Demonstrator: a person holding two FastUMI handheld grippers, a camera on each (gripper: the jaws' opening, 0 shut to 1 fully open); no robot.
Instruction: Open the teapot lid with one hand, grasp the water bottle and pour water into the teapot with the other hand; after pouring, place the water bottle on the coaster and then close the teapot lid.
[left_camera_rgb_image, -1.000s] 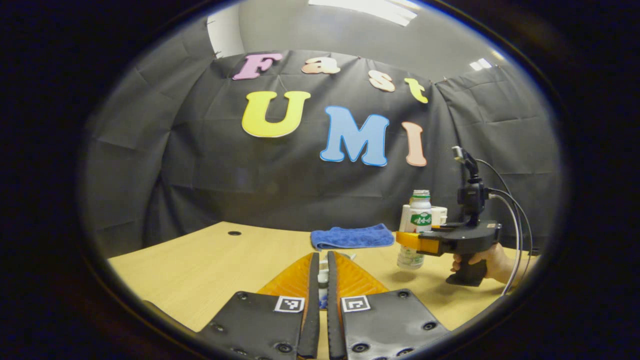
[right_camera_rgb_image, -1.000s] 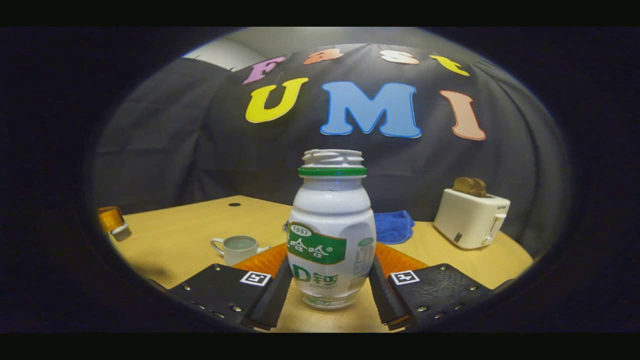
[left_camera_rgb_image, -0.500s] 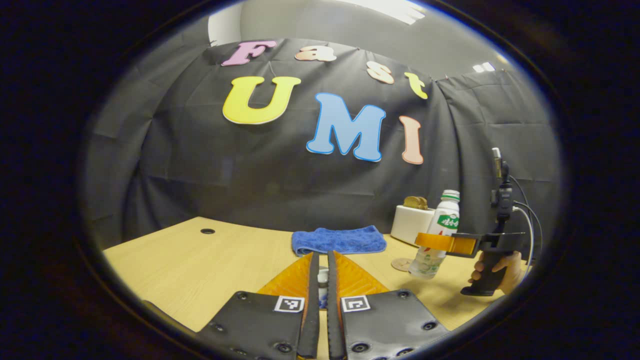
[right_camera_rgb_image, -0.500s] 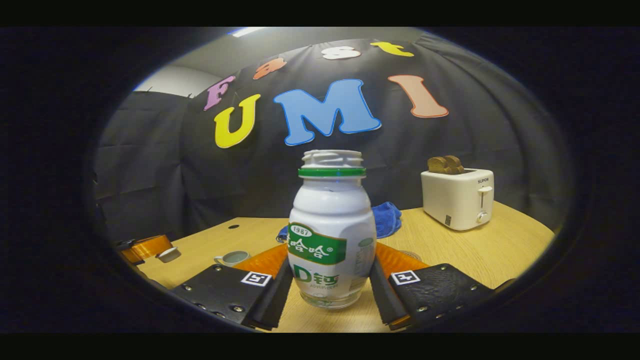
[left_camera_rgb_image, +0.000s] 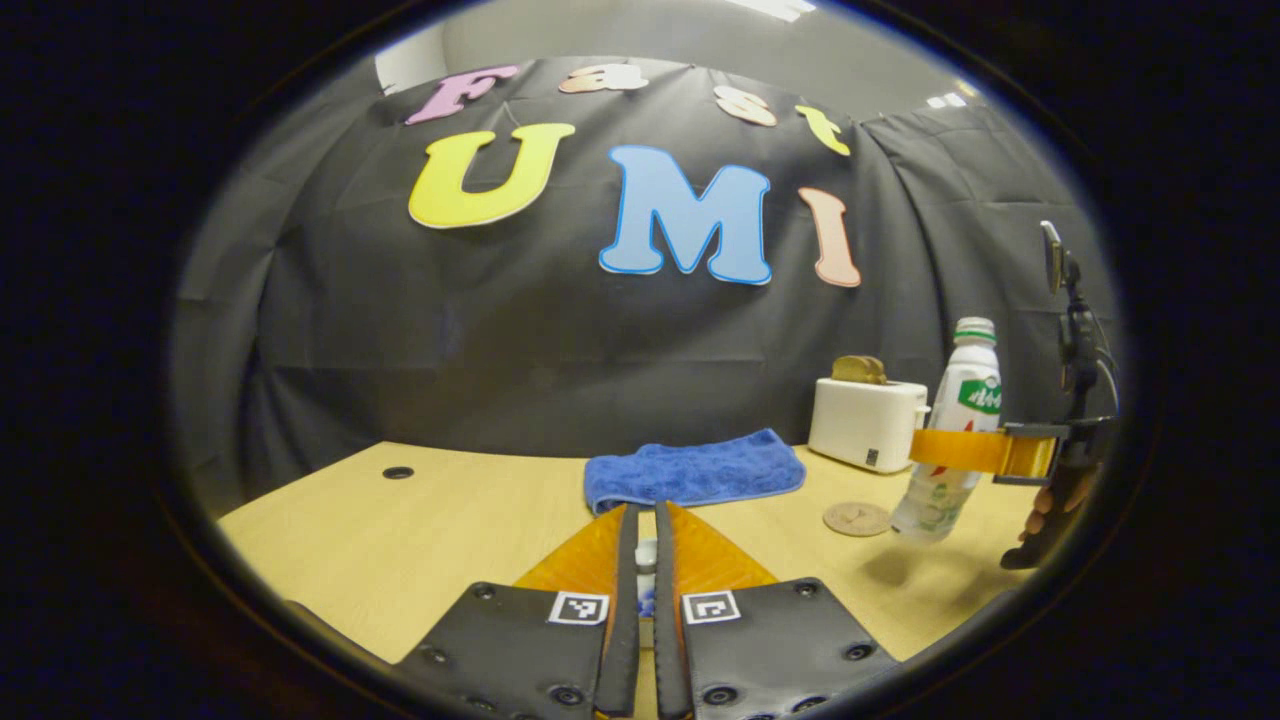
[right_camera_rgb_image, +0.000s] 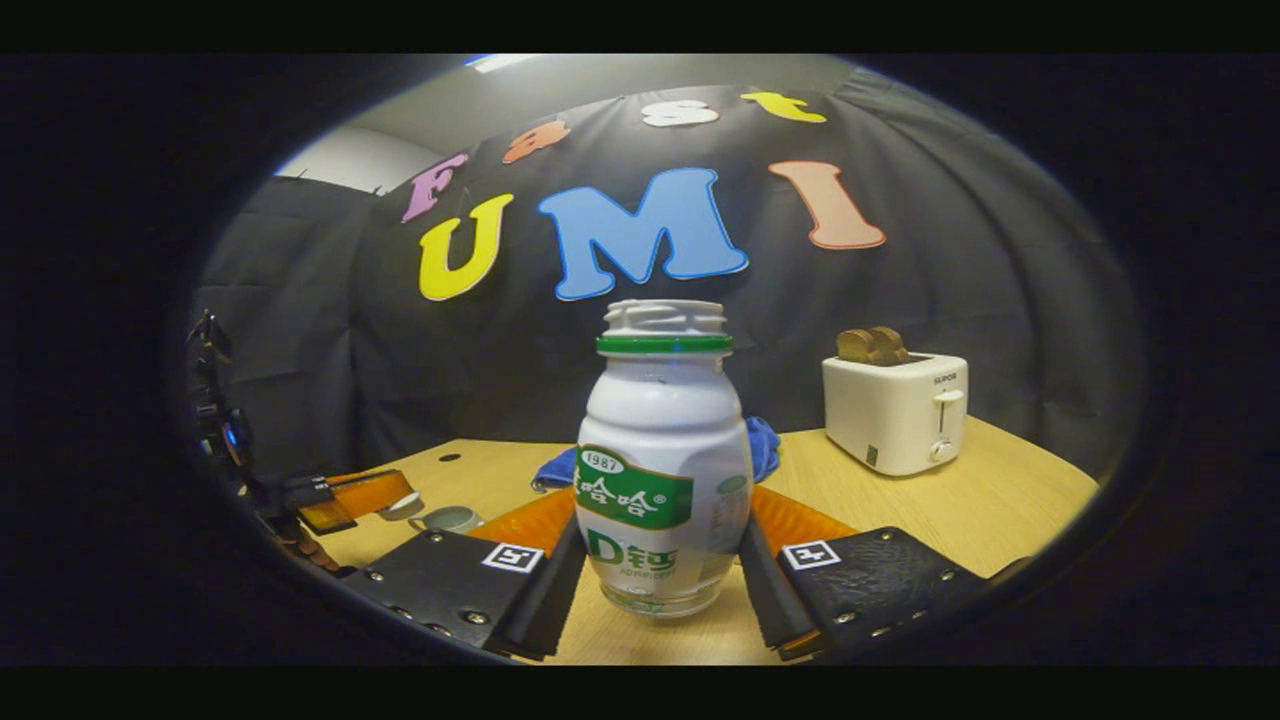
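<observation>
Both right gripper (right_camera_rgb_image: 655, 575) jaws clamp the water bottle (right_camera_rgb_image: 663, 470) between them.

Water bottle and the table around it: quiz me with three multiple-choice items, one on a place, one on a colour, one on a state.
1. Where does the coaster lie?
A. on the table, in front of the toaster
B. on the floor
C. on top of the toaster

2. What colour is the folded cloth?
A. red
B. blue
C. white

3. How is the water bottle?
A. standing on the coaster
B. lying on its side
C. held off the table by the right gripper, cap off

Answers:
1 A, the disc lies flat on the wood before the toaster.
2 B, it is blue all over.
3 C, both fingers press its sides and its shadow falls on the table below.
</observation>
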